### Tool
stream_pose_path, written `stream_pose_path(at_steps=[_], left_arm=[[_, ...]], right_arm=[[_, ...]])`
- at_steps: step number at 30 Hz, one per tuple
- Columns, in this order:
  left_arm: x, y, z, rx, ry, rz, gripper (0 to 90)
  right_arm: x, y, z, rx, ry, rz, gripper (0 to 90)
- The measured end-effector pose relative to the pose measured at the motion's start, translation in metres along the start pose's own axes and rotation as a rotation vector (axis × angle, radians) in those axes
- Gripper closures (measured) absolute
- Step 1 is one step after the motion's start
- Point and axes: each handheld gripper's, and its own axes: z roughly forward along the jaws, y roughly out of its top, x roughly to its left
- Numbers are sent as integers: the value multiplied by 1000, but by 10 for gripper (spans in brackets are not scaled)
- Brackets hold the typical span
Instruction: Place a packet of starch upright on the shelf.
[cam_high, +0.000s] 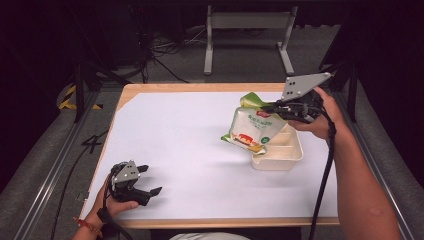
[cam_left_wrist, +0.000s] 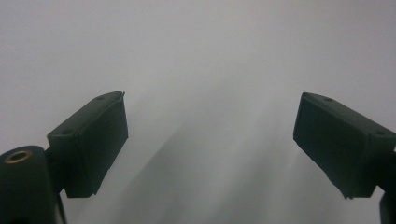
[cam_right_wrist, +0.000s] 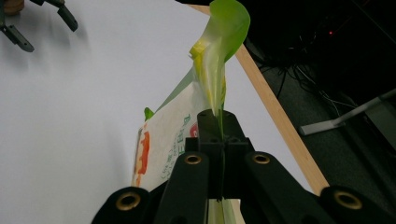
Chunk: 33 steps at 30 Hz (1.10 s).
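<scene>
One bag (cam_high: 251, 129) is hanging from my right gripper (cam_high: 280, 106), jaws pinching its green top, above the tray (cam_high: 288, 156) near the table's (cam_high: 175, 145) right edge; I am judging the placing half done; my left gripper (cam_high: 148, 181) is resting open, empty, near the front-left corner.

A wooden-edged table (cam_high: 150, 89) under a white sheet (cam_high: 190, 145) carries a cream divided tray (cam_high: 287, 156) near its right side, and the left gripper (cam_high: 150, 181) rests near its front-left corner.
</scene>
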Motion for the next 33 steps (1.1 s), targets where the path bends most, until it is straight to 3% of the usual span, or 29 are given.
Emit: stream_pose_path(at_steps=[9, 18, 28, 33], left_arm=[[0, 0, 1, 2, 0, 2, 111], [0, 1, 1, 0, 9, 4, 114], [-1, 1, 1, 7, 3, 5, 113], [-1, 1, 1, 9, 3, 12, 113]], right_arm=[[-4, -26, -24, 17, 0, 6, 890], [-3, -44, -37, 54, -11, 8, 890], [0, -60, -40, 77, 38, -3, 889], [2, -61, -38, 88, 34, 0, 889]])
